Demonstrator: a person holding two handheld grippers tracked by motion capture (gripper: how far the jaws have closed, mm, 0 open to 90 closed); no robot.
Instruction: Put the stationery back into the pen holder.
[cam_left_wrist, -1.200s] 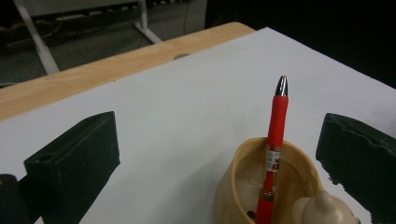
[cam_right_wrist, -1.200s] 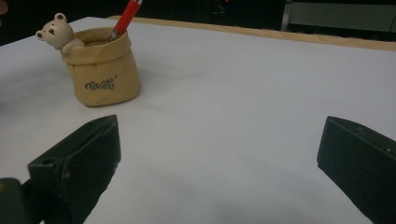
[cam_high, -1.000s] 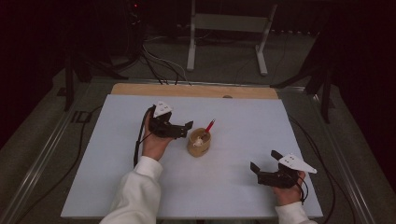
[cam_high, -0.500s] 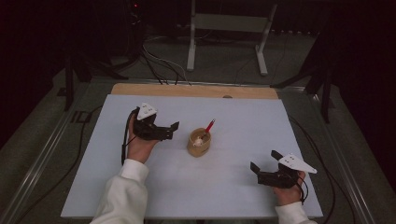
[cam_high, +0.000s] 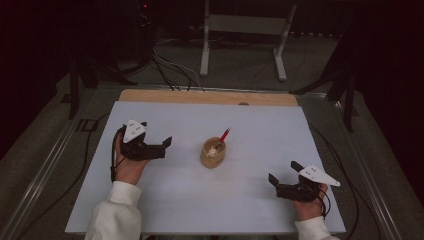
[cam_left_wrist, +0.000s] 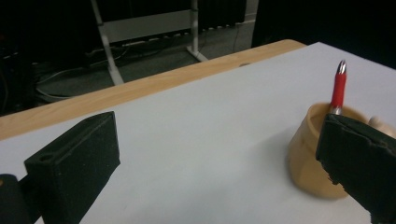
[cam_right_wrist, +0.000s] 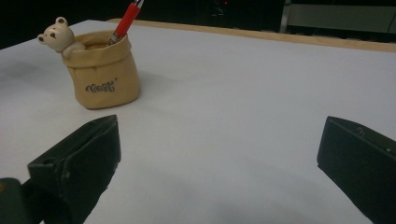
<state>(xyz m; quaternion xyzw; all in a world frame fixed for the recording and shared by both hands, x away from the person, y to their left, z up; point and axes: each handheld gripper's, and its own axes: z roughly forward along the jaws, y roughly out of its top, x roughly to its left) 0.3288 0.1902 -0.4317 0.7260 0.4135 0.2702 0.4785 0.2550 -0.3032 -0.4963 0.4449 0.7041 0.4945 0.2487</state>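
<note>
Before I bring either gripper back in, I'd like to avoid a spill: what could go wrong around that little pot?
The pen holder looks small and light, standing free on the table, so a sideways bump from the open left gripper might tip it. The red pen leans out above the rim; a passing jaw could catch it and lever the pot over. The bear figure on the rim may snag too.

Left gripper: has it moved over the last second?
Yes. The left gripper has drawn back leftward from the tan bear-trimmed pen holder, which stayed put.
</note>
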